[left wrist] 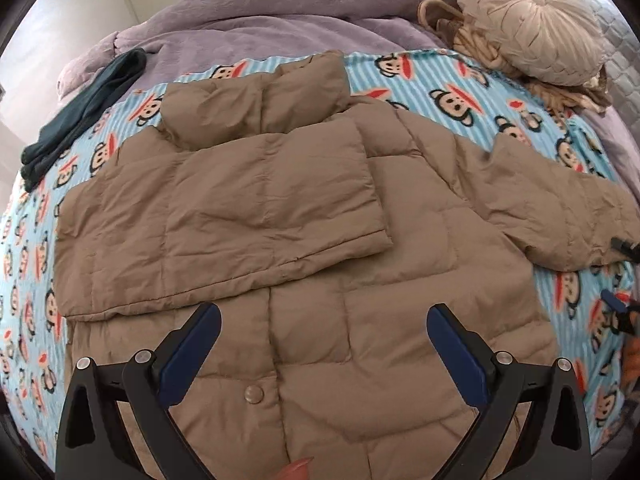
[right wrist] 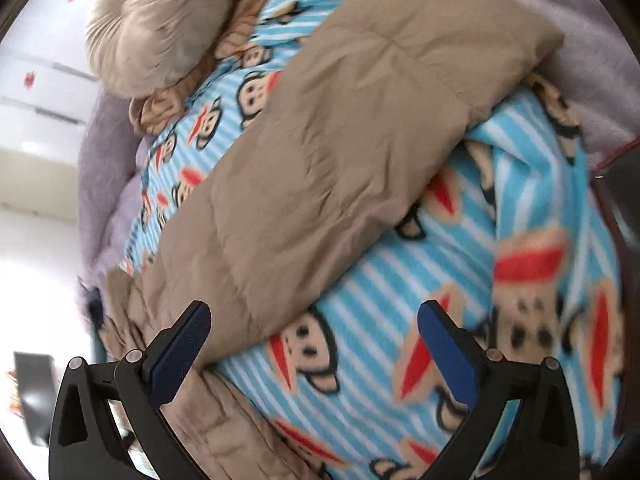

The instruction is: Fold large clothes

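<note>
Jacket (left wrist: pixel 304 240): tan, quilted, lying flat on monkey-print blanket (left wrist: pixel 460 92); one sleeve folded across the chest, the other sleeve (right wrist: pixel 340 140) stretched out sideways.
Left gripper (left wrist: pixel 323 320): jaws spread wide, holding nothing, above jacket front.
Right gripper (right wrist: pixel 314 324): jaws spread wide, holding nothing, over the outstretched sleeve's edge.
Round cushion (left wrist: pixel 532 20), dark cloth (left wrist: pixel 80 112): at blanket's edges.

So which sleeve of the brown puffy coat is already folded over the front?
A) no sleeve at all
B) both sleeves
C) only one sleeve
C: on the coat, one sleeve lies flat across the front, while the other sleeve sticks out sideways onto the monkey blanket.
</note>
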`<state>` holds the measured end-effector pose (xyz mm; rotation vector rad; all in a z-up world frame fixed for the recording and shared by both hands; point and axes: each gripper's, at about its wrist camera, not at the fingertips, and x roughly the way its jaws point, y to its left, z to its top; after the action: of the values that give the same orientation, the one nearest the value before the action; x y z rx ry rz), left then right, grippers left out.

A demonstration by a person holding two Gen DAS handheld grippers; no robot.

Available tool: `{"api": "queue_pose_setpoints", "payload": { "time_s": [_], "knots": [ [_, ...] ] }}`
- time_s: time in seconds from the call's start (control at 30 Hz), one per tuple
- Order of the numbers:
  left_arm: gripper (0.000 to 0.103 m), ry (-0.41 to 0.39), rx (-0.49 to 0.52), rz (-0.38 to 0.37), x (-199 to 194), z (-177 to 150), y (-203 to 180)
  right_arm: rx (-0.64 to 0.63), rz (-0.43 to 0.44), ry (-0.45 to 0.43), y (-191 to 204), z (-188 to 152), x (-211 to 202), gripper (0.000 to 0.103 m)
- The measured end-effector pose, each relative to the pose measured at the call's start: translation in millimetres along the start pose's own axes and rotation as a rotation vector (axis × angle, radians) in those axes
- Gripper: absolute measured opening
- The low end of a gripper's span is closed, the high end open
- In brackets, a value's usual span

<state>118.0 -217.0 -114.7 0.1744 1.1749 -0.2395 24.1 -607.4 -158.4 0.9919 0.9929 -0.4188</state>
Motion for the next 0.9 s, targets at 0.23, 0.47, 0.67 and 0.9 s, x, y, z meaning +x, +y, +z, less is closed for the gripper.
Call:
{"api": "queue_pose_setpoints", "payload": {
  "time_s": [0.23, 0.47, 0.67, 0.9],
  "knots": [
    [0.103, 0.042, 0.003, -0.004, 14, 6, -4, 0.220, 0.163, -0.029, -33, 41, 22, 0.103],
    [0.103, 0.053, -0.024, -0.011, 17, 8, -4, 0.338, 0.304, -0.063, -37, 60, 34, 0.102],
    [0.103, 0.043, -0.008, -0.007, 15, 9, -3, 0.380, 0.344, -0.017, -31, 69, 38, 0.023],
    [0.103, 0.043, -0.013, -0.008, 14, 9, 4, 0.196, 0.347, -0.021, 6, 73, 18, 0.009]
  ]
}}
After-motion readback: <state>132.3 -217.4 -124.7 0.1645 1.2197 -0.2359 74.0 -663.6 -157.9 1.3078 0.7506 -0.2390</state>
